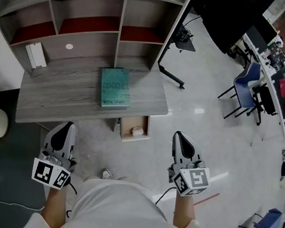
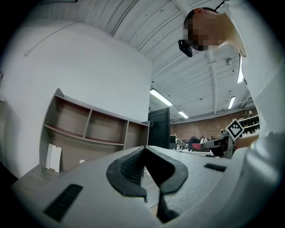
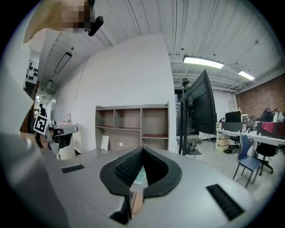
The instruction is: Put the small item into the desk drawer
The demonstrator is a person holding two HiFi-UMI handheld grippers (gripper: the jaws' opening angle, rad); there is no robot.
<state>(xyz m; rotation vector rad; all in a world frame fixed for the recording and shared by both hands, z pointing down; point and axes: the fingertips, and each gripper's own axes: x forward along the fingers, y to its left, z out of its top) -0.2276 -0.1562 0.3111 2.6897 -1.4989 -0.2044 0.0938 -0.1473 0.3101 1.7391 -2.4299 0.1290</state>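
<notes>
Item, a pale blob too small to identify, lies in the open drawer, partly tucked under the desk; left gripper and right gripper hang back, clenched on nothing.

One desk, one book near its front edge, one drawer with one small item inside. Two grippers: left gripper, right gripper.

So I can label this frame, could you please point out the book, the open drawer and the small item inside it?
book point(image 1: 115, 87), head view, middle of its teal cover.
drawer point(image 1: 129, 125), head view, bare floor left of the item.
small item point(image 1: 137, 132), head view, its pale top.
</notes>
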